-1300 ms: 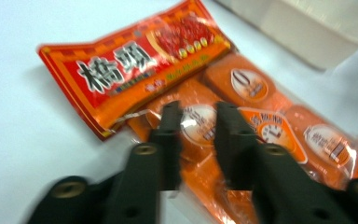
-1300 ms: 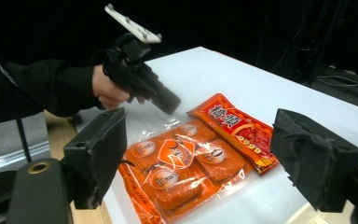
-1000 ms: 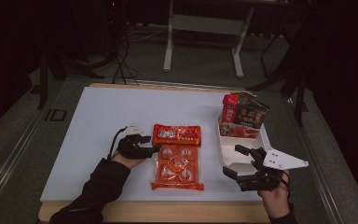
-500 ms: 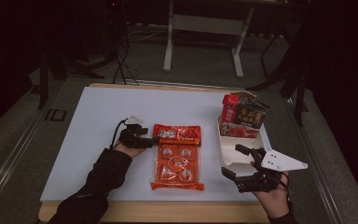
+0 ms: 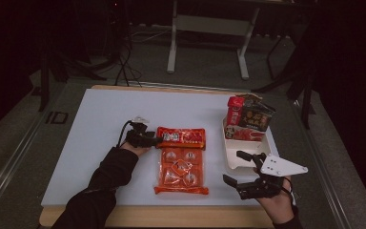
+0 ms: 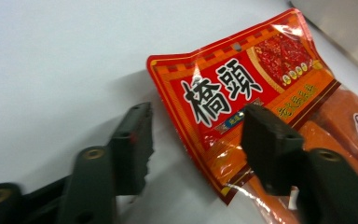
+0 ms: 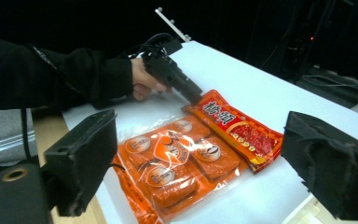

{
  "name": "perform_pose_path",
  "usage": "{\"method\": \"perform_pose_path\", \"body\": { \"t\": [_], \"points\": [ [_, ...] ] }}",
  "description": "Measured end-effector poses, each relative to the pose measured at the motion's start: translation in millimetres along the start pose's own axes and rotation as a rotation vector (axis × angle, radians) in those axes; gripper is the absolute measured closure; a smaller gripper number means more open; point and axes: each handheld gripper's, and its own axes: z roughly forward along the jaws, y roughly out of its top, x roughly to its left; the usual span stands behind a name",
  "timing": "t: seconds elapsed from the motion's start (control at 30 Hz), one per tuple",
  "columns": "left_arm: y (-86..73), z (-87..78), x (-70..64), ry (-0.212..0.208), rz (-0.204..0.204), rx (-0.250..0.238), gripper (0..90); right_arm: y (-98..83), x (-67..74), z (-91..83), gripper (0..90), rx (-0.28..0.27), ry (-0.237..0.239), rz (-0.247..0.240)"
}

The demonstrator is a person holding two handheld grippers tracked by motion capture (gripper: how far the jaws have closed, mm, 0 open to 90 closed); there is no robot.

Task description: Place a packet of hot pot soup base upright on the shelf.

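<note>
Against the white tabletop [image 5: 100, 129] the details are murky in the high view: room around it is dark, and the packets standing in the white rectangular tray [image 5: 233, 160] at the table's right edge are too small to read. Left gripper [image 5: 158, 140] tips blend into the packet edge there, so contact is hard to judge from above.

Red flat foil sauce packet with Chinese lettering [image 6: 242, 88] lies on the tabletop, its lower long edge overlapping the top of the clear orange multi-pack pouch [image 5: 180, 169], which lies nearer the person. In the left gripper view the pouch is cut off at the right border.

Left gripper [image 6: 196, 130] straddles the red packet's left end: one jaw sits over the printed face, the other is on bare tabletop beside the packet corner. Jaws roughly half spread and have just been closing; pads don't look pressed on the foil yet.

Right gripper [image 5: 243, 167] is held by the tabletop's near right corner, just below the tray, jaws spread wide, nothing between them, touching nothing
</note>
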Motion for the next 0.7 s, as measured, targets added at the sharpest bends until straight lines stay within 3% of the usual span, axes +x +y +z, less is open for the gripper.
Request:
{"method": "perform_pose_path", "body": {
  "t": [0.1, 0.37, 0.67, 0.7],
  "points": [
    [0.7, 6.3, -0.5, 0.008, -0.003, 0.013, 46.9, -0.1, -0.2, -1.7, 13.0, -0.003, -0.003, 0.008],
    [4.9, 13.2, -5.2, -0.025, 0.005, 0.040, 56.2, -1.4, -1.5, -1.3, 13.3, 0.003, 0.004, 0.011],
    [8.4, 18.2, -11.5, -0.040, 0.025, 0.076, 73.1, -2.2, -1.2, 1.3, 13.5, 0.013, 0.014, 0.017],
    [8.5, 17.4, -12.8, -0.037, 0.031, 0.066, 81.6, -2.3, -1.2, 1.4, 13.5, 0.015, 0.014, 0.019]
  ]
}}
